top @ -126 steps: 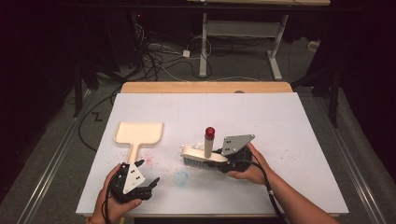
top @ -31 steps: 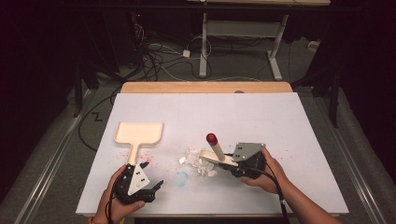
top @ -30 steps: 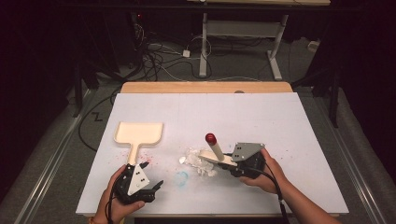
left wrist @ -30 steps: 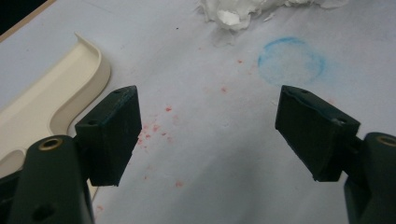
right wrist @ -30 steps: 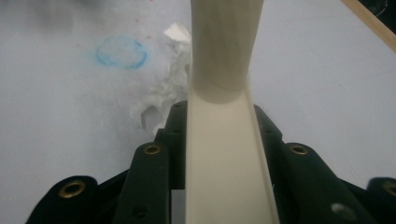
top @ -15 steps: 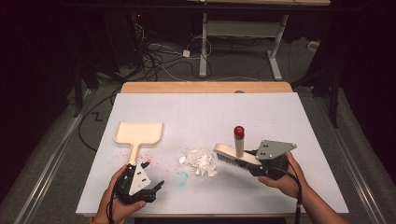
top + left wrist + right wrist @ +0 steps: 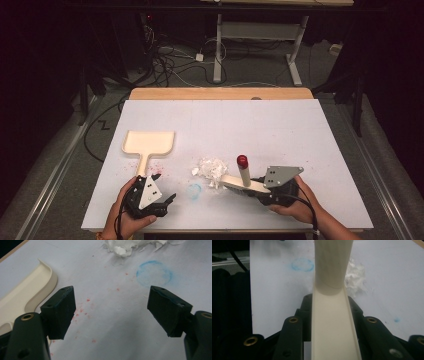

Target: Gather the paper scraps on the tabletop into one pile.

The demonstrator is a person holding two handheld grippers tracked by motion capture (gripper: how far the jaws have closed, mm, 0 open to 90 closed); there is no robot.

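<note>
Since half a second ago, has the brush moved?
Yes. The brush, clamped in the right tongs, has swept left across the table, closing on the white paper scraps and the cream dustpan.

Dark room, grey floor (image 7: 65, 150), tangled cables (image 7: 170, 55).

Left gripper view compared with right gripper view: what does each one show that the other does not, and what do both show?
First: the open left gripper, its jaws wide apart over bare table, the cream dustpan beside one jaw, and red specks.

Second: the right gripper shut on the cream brush, whose handle rises in front.

Both: the crumpled white paper and the blue ring mark on the white table.
</note>
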